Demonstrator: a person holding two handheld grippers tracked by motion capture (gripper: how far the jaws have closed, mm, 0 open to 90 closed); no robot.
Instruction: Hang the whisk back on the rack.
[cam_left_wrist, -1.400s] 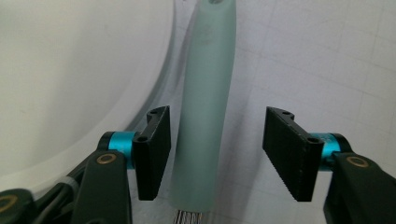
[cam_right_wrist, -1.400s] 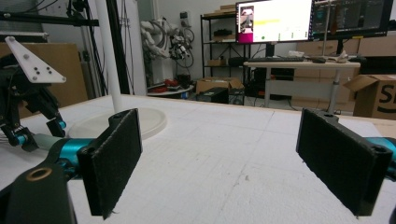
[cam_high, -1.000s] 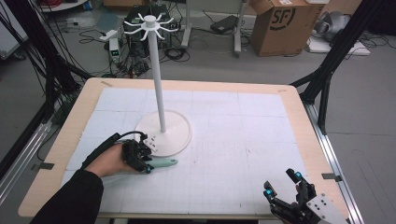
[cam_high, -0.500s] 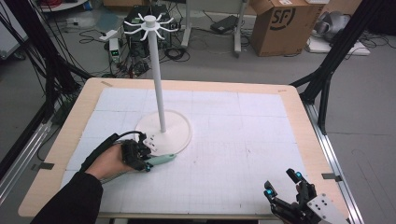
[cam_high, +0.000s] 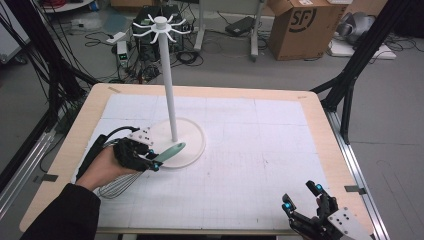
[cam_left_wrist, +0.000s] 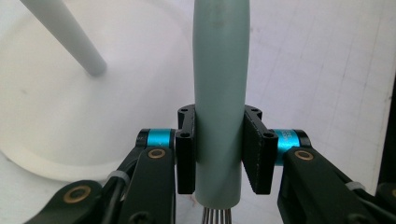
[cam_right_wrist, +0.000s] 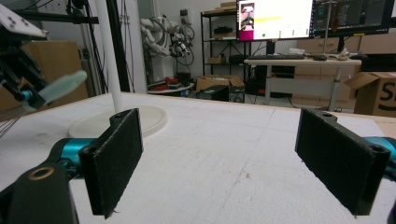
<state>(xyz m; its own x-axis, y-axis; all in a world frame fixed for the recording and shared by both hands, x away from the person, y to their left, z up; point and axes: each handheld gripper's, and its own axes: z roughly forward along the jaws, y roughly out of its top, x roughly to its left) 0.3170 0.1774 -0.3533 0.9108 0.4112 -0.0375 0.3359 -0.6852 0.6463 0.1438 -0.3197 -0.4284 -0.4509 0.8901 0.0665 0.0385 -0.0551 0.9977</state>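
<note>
Two hand-held grippers show. At the frame's left, the left hand-held gripper (cam_high: 154, 163) pinches a whisk with a pale green handle (cam_high: 169, 152), whose tip lies over the white stand's round base (cam_high: 192, 142). Lower right on the bench (cam_high: 240, 165), the right hand-held gripper (cam_high: 301, 196) is spread wide.

"SF" printed in dark letters on side of brown cardboard box (cam_high: 303, 27), on floor beyond table, at 1 o'clock in high view. Second cardboard box (cam_right_wrist: 376, 93) at 3 o'clock in right gripper view carries large dark letter, likely "S", cut by frame edge. Monitor (cam_right_wrist: 274, 18) at 12 o'clock in same view shows text lines, too small to read. No other legible text.
</note>
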